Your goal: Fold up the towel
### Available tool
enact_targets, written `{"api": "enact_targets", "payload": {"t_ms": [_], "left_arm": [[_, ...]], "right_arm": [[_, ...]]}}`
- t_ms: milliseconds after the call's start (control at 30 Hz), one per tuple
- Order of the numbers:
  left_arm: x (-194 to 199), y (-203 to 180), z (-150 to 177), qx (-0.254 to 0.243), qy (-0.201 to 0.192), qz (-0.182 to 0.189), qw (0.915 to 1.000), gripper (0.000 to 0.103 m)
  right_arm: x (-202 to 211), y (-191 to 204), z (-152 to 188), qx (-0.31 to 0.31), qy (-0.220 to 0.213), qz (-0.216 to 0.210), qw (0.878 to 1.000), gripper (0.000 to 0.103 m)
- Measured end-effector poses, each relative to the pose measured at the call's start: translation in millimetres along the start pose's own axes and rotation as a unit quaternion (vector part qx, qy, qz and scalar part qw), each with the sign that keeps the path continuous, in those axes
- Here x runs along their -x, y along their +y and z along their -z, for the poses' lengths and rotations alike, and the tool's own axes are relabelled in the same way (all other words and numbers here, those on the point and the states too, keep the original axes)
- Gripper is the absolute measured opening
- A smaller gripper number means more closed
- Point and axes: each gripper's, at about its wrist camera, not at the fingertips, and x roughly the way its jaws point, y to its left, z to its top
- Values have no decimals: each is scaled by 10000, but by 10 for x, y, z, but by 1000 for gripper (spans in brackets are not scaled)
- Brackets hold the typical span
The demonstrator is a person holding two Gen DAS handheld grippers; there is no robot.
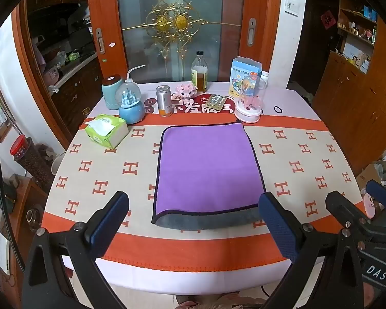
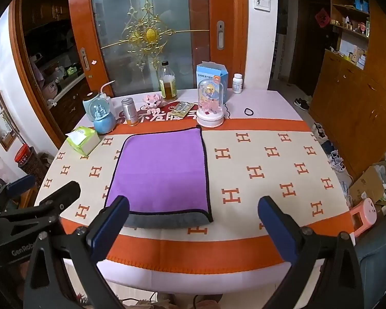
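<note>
The purple towel [image 1: 208, 167] lies flat in the middle of the desk [image 1: 193, 278], folded so that a grey strip of its underside shows along its near edge. That near edge sits just short of the orange band by the desk's front edge; its far edge reaches the orange band toward the back.

The left hand-held gripper [image 1: 193, 224] hangs over the front edge of the desk with its jaws spread wide, gripping nothing; in its own view its fingers frame the towel's two near corners. The right hand-held gripper [image 2: 193, 224] is also spread and bare, just beside the left one, over the front edge and facing the towel's right near corner and the bare cloth to the right of it.

To the right of the towel the patterned cloth runs clear to the desk's right edge, with only a black hair tie [image 2: 249, 111] near the back right. To the left, a green tissue pack [image 1: 106, 130] sits toward the back left corner.

Along the back edge stands a row: a blue snow globe [image 1: 131, 105], a metal can [image 1: 164, 100], a glass bottle [image 1: 199, 73], a blister pack [image 1: 215, 101], a blue carton [image 1: 244, 73] and a glass dome ornament [image 1: 250, 100]. The dome's base stands just beside the towel's far right corner.
</note>
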Motion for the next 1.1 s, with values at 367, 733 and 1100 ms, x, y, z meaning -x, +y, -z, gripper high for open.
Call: {"api": "enact_targets", "payload": {"t_ms": [367, 733, 1100], "left_arm": [[0, 0, 0, 2, 10, -3, 10000, 100], [0, 0, -1, -1, 10, 4, 10000, 100], [39, -6, 3, 7, -28, 80, 10000, 100]], "right_arm": [[-6, -56, -12, -12, -20, -3, 10000, 100], [-18, -79, 12, 3, -45, 39, 10000, 100], [-33, -1, -14, 2, -45, 84, 10000, 100]]}}
